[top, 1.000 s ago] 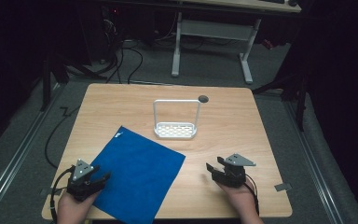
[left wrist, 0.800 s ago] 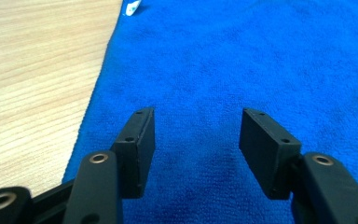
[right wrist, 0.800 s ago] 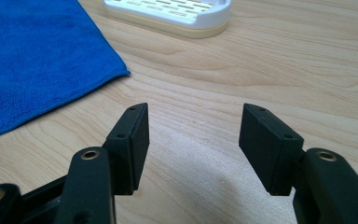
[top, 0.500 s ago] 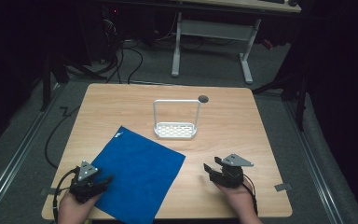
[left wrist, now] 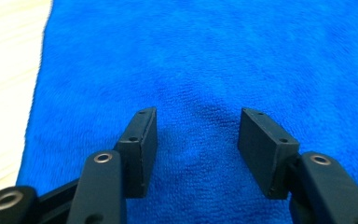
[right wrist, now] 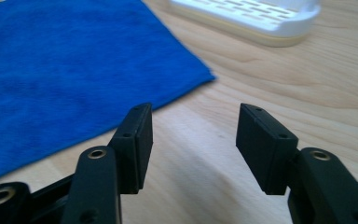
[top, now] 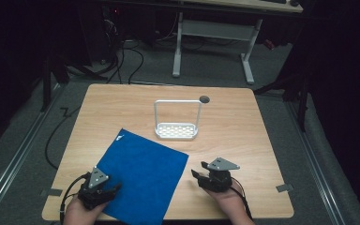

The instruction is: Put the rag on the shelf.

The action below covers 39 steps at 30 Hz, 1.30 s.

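The left hand-held gripper (top: 111,191) hovers released over the near-left corner of a blue cloth (top: 143,171), plain terry, flat and askew on the worktop (top: 243,136). The right hand-held gripper (top: 196,174), jaws just narrowing yet empty, faces the cloth's right corner.

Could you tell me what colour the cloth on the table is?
Bright blue cloth, clearest in the left gripper view.
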Tool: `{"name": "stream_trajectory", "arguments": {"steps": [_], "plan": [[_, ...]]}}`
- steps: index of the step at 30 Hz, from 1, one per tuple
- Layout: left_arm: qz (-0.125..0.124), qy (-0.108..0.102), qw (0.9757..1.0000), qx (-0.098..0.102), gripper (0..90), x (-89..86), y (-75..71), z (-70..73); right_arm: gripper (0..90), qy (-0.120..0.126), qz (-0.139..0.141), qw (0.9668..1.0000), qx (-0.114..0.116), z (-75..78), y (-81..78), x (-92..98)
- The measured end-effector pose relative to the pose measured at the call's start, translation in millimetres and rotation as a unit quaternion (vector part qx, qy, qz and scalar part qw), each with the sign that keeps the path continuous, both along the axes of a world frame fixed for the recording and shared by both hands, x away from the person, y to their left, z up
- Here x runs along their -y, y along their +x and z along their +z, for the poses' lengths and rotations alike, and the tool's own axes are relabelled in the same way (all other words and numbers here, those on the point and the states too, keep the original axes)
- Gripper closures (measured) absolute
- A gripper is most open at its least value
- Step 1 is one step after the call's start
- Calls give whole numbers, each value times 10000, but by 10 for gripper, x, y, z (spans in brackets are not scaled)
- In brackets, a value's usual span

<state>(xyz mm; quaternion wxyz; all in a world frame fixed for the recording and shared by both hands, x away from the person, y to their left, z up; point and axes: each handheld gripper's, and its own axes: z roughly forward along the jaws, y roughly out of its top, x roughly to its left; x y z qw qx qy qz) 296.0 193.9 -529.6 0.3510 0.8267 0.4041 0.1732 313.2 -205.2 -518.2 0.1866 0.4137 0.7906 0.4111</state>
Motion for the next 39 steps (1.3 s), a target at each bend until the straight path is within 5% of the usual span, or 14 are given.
{"name": "stream_trajectory", "arguments": {"steps": [6,9,13,14,16,17,20,21,27,39], "plan": [[-392,98,9992,13,500,184,-65,22,533,-105,352,9993,16,-15,-63,-212],[-385,103,9991,116,522,189,-72,51,542,-163,480,9987,10,-31,-82,-278],[34,-57,9999,143,707,8,-26,93,580,-181,813,9965,-66,-56,-139,-426],[347,-50,9994,46,750,-135,20,74,619,-204,969,9950,-92,-61,-178,-494],[452,3,9990,-28,796,-188,40,59,655,-248,1049,9941,-94,-64,-195,-525],[531,-8,9985,-128,878,-257,61,27,752,-373,1184,9922,-124,-72,-224,-579],[529,-31,9984,-187,900,-269,70,32,834,-475,1262,9907,-182,-91,-239,-620],[480,28,9987,-147,900,-238,63,33,891,-625,1311,9892,-220,-117,-243,-639],[177,-24,9997,-171,900,-145,21,32,900,-654,1242,9897,-282,-107,-218,-587],[-649,59,9978,-145,886,247,-66,44,900,-641,700,9947,-398,-89,-122,-147]]}}
